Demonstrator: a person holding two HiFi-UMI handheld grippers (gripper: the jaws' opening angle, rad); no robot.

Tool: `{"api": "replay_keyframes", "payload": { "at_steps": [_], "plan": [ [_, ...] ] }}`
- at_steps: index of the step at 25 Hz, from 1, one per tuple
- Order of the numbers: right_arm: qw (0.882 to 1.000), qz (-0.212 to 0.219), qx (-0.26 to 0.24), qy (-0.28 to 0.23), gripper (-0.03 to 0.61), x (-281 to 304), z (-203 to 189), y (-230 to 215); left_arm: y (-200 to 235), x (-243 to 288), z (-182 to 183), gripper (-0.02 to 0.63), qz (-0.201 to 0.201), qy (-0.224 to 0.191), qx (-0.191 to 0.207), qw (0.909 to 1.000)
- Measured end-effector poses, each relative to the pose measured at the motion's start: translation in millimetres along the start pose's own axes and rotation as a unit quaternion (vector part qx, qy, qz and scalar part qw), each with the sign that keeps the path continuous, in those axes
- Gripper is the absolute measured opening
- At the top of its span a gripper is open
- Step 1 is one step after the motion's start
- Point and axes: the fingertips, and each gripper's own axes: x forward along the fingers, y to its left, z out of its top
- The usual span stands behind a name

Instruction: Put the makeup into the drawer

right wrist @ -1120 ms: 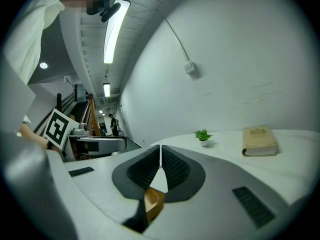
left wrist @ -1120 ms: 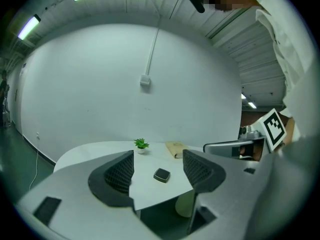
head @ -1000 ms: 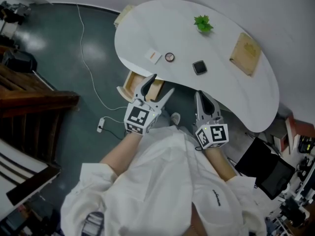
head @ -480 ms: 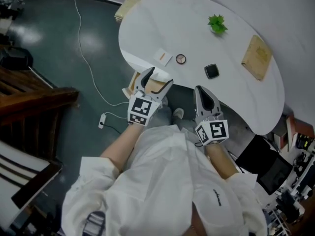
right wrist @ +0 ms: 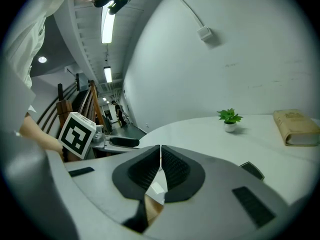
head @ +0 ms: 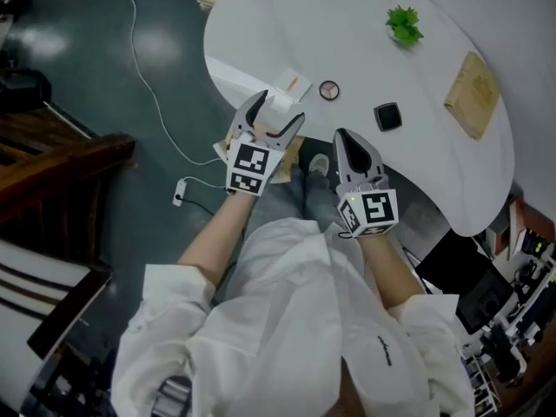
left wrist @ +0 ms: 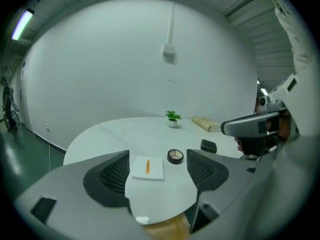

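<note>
both tongs are hovering at the table edge, the makeup is lying on top

the left gripper is hovering at the near edge of the white table, pointing a little downward. its jaws are standing wide apart and have just been opening. nothing is pinched; only the table edge and, beyond it, the white flat box are showing in the gap. i am judging that it is spreading to be ready for this box, the nearest piece. the right gripper is waiting beside it, its jaws pressed together on nothing, probably because it is having no job at this moment.

the makeup is all lying on the table top, not in the drawer: the white flat box with an orange stripe, the round compact just beside it, and the black square compact further right. the wooden drawer is showing under the table edge, seemingly pulled out, just below the left gripper, so the way down to it is looking short. the small plant and the tan book are standing well apart from the makeup.
</note>
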Motion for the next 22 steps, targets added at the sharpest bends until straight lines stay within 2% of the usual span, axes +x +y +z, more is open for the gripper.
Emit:
{"api": "replay_keyframes", "payload": {
  "at_steps": [4, 11, 16, 22],
  "plan": [
    [1.000, 0.016, -0.003, 0.013, 0.025, 26, -12, -2, 8, 17, -22, 0.353, 0.004, 0.027, 0.010, 0.9996],
    [1.000, 0.014, 0.002, 0.020, 0.021, 42, -29, -8, 20, 48, -42, 0.365, 0.004, 0.055, 0.034, 0.9979],
    [0.999, 0.018, 0.003, 0.031, 0.021, 48, -40, -3, 27, 65, -54, 0.377, -0.001, 0.077, 0.033, 0.9965],
    [0.999, 0.017, 0.008, 0.037, 0.020, 56, -51, 0, 23, 71, -64, 0.379, 0.001, 0.106, 0.068, 0.9920]
  ]
}}
